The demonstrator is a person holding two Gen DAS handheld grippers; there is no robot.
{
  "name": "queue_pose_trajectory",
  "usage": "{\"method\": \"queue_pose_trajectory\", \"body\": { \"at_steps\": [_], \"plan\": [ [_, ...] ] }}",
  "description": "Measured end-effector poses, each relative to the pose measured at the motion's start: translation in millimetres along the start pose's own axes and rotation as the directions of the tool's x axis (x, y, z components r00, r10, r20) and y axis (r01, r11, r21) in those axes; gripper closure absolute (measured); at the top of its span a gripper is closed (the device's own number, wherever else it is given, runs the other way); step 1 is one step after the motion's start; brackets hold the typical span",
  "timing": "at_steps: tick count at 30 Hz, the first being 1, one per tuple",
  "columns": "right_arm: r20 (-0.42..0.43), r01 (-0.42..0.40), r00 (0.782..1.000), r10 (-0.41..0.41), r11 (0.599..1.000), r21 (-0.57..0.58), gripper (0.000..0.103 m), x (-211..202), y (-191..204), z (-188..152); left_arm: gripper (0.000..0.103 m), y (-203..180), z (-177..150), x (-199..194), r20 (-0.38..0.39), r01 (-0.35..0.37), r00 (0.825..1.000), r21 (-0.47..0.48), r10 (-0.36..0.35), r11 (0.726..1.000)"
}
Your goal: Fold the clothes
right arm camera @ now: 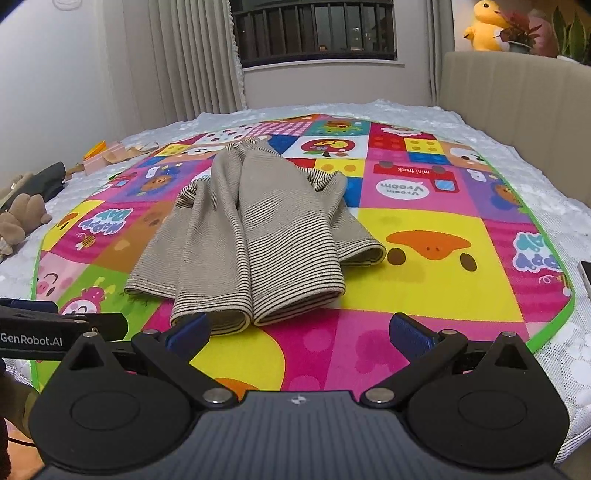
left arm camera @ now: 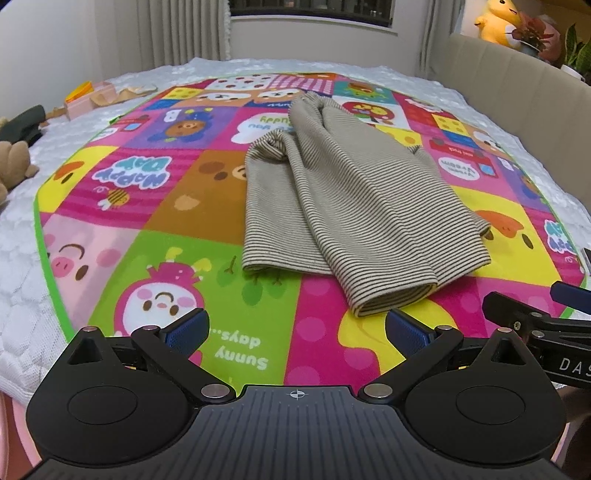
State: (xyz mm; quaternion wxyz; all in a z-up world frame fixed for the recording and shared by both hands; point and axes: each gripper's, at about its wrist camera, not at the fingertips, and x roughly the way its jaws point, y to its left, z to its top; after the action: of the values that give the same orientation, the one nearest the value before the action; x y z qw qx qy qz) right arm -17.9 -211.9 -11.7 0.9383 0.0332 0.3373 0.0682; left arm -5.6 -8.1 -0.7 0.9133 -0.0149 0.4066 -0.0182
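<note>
The left gripper [left arm camera: 297,330] and the right gripper [right arm camera: 299,332] both hover over the near edge of the play mat [left arm camera: 155,206], jaws spread wide and holding nothing. The striped garment [left arm camera: 332,206] lies partly folded on the mat, somewhat toward its near edge, with two cuffed ends pointing at the grippers; in the right wrist view the nearest cuff sits just beyond the right gripper's left fingertip [right arm camera: 190,330], though whether they touch cannot be told. Bare mat lies open to the left of the garment and to its right, and more behind it up to the far edge. The mat is a bright patchwork of cartoon squares with a green border, spread over a white quilted bed cover [left arm camera: 22,280]. A beige padded headboard [right arm camera: 517,96] runs along the right edge; a curtain [right arm camera: 192,55] and a dark window [right arm camera: 317,29] stand behind. Small boxes [left arm camera: 88,96] and a brown plush toy [right arm camera: 18,221] sit off the mat's left edge.
</note>
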Motion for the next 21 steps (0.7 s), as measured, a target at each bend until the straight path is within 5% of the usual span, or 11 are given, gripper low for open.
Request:
{"method": "queue_pose_trajectory", "body": {
  "at_steps": [21],
  "plan": [
    [-0.008,-0.007,1.0,0.006,1.0,-0.014,0.0,2.0,0.4,-0.2,0.0,0.2,-1.8,1.7,-0.004,0.004,1.0,-0.002,-0.004,1.0]
  ]
}}
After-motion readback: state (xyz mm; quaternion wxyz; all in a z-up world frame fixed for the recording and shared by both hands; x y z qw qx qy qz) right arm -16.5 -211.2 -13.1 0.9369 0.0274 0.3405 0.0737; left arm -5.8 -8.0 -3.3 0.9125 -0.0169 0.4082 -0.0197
